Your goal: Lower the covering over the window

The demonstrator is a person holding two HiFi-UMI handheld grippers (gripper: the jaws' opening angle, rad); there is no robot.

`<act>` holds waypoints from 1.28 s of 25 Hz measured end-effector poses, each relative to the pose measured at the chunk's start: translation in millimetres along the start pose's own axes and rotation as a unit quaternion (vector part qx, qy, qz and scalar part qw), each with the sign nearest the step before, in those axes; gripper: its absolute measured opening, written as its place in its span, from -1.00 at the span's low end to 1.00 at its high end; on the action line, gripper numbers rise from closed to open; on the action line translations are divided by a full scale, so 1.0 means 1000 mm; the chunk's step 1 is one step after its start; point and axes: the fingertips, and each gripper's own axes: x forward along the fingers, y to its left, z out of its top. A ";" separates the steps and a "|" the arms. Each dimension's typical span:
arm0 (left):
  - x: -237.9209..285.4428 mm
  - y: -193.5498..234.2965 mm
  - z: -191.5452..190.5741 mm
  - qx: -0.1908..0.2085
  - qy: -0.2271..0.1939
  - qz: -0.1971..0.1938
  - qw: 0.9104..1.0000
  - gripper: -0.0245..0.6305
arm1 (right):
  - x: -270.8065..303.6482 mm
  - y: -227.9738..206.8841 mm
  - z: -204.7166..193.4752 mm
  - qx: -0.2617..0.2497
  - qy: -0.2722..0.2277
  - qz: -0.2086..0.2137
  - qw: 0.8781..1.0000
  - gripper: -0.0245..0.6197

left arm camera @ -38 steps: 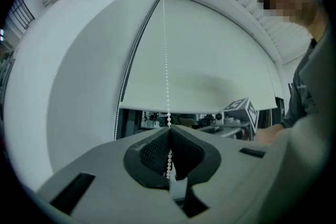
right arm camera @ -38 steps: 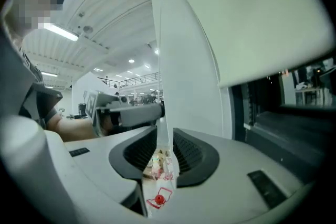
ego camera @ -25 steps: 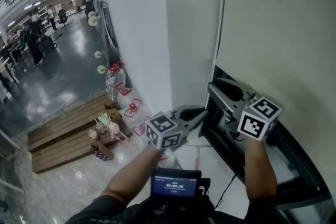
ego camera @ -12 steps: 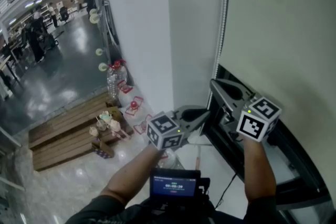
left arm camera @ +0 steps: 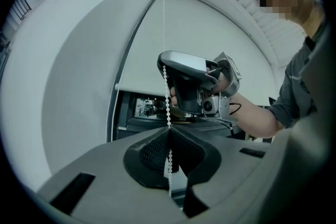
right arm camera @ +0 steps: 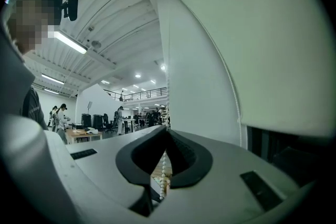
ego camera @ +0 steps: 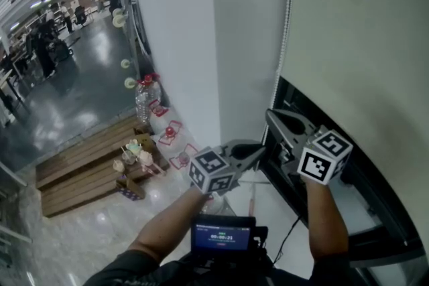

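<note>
A pale roller blind (ego camera: 362, 30) covers the upper part of a dark window (ego camera: 375, 184). Its white bead chain (ego camera: 287, 23) hangs down the blind's left edge. My right gripper (ego camera: 270, 114) is shut on the chain just under the blind's bottom edge. Lower down and to the left, my left gripper (ego camera: 260, 149) is shut on it too. In the left gripper view the chain (left arm camera: 164, 23) runs through the right gripper (left arm camera: 167, 68) into the closed left gripper (left arm camera: 168, 129). In the right gripper view the beads (right arm camera: 164, 168) dangle below the closed right gripper (right arm camera: 167, 130).
A white pillar (ego camera: 181, 43) stands left of the window. On the floor far below lie wooden pallets (ego camera: 80, 171), a water bottle (ego camera: 143, 104) and small items. A screen device (ego camera: 223, 236) sits at the person's chest. People stand far off in the hall (ego camera: 40, 43).
Both grippers sit a little lower in the head view than a second ago. The right gripper's cube has also drifted slightly left.
</note>
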 end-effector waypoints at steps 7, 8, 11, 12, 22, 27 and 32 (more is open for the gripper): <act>0.002 0.002 -0.058 -0.031 0.050 0.003 0.998 -0.92 | 0.000 -0.011 -0.061 0.039 0.043 -0.012 0.998 -0.92; 0.002 0.002 -0.063 -0.035 0.053 0.003 0.998 -0.92 | 0.000 -0.011 -0.066 0.044 0.047 -0.014 0.998 -0.92; 0.000 0.002 -0.073 -0.043 0.054 0.002 0.998 -0.92 | -0.001 -0.009 -0.077 0.053 0.050 -0.014 0.997 -0.92; 0.000 0.002 -0.075 -0.044 0.052 0.002 0.998 -0.92 | -0.001 -0.009 -0.078 0.054 0.049 -0.013 0.997 -0.92; -0.017 0.012 -0.071 -0.055 0.056 0.020 0.997 -0.78 | -0.002 -0.009 -0.078 0.054 0.040 -0.007 0.998 -0.92; -0.037 0.017 -0.034 -0.061 0.015 0.022 0.998 -0.70 | -0.002 -0.008 -0.077 0.058 0.041 -0.009 0.997 -0.92; -0.041 0.024 0.050 -0.040 -0.064 0.025 0.997 -0.70 | -0.001 -0.009 -0.078 0.059 0.034 0.002 0.998 -0.92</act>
